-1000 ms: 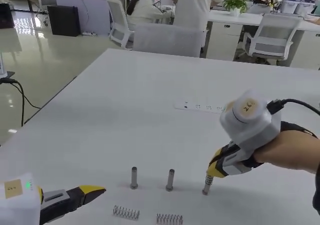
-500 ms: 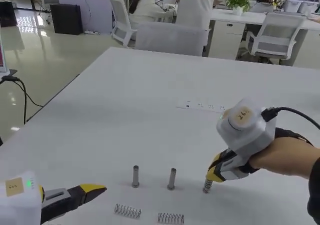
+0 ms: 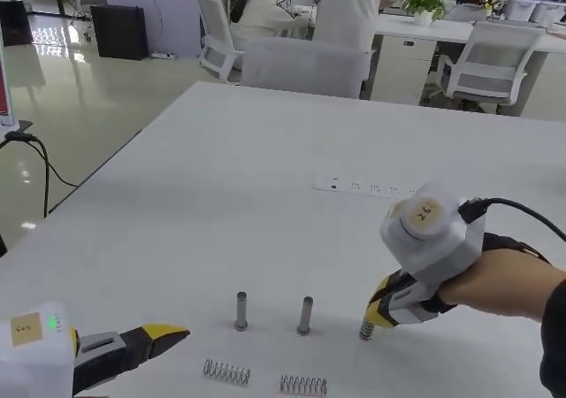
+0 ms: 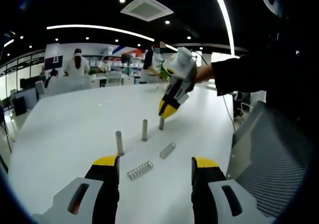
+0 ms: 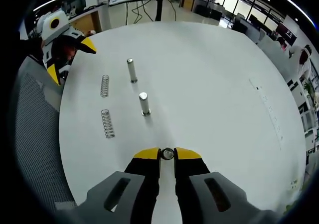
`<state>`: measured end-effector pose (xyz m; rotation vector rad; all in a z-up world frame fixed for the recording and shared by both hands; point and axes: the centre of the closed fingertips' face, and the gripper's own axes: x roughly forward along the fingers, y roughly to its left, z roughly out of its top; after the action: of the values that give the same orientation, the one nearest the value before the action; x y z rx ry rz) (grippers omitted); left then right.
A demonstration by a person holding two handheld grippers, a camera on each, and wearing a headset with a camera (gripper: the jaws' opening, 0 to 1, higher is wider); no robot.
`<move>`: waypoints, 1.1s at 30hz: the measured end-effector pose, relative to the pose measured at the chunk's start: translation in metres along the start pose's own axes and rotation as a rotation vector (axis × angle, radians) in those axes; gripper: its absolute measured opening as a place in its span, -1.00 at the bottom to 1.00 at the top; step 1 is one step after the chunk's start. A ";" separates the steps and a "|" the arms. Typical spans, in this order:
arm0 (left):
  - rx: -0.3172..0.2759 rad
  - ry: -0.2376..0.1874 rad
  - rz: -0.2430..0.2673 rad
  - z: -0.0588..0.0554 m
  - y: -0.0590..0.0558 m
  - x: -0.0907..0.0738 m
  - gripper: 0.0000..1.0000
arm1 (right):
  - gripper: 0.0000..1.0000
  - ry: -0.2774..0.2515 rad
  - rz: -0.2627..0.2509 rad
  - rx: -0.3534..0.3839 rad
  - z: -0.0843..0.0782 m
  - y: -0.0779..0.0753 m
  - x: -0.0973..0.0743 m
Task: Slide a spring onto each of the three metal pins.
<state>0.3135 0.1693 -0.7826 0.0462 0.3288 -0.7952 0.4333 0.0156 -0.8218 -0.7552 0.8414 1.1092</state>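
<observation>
Three metal pins stand in a row on the white table: the left pin (image 3: pixel 240 311), the middle pin (image 3: pixel 305 316), and the right pin (image 3: pixel 365 330) with a spring coiled round it. My right gripper (image 3: pixel 376 314) is shut on that spring low on the pin; the pin's round top (image 5: pixel 167 154) shows between the yellow fingertips. Two loose springs (image 3: pixel 225 372) (image 3: pixel 303 385) lie in front of the bare pins. My left gripper (image 3: pixel 172 334) (image 4: pixel 155 164) hovers open near the front left, apart from everything, facing the nearer spring (image 4: pixel 140 169).
A white power strip (image 3: pixel 367 187) lies farther back on the table. The table's left edge (image 3: pixel 106 164) drops to the floor. Office chairs, desks and people are beyond the far edge. Bare table surface lies around the pins.
My right gripper has sunk lower over the right pin, taking the spring down along it. The left gripper has stayed put.
</observation>
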 end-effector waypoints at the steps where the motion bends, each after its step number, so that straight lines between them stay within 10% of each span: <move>1: 0.000 0.001 0.000 0.000 0.000 0.000 0.06 | -0.85 -0.001 0.001 -0.003 0.000 0.000 0.000; 33: 0.014 0.004 -0.007 0.003 -0.004 0.002 0.07 | -0.59 -0.050 -0.027 0.016 -0.005 0.004 -0.020</move>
<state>0.3127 0.1647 -0.7802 0.0596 0.3274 -0.8039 0.4239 0.0036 -0.8071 -0.7210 0.7949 1.0917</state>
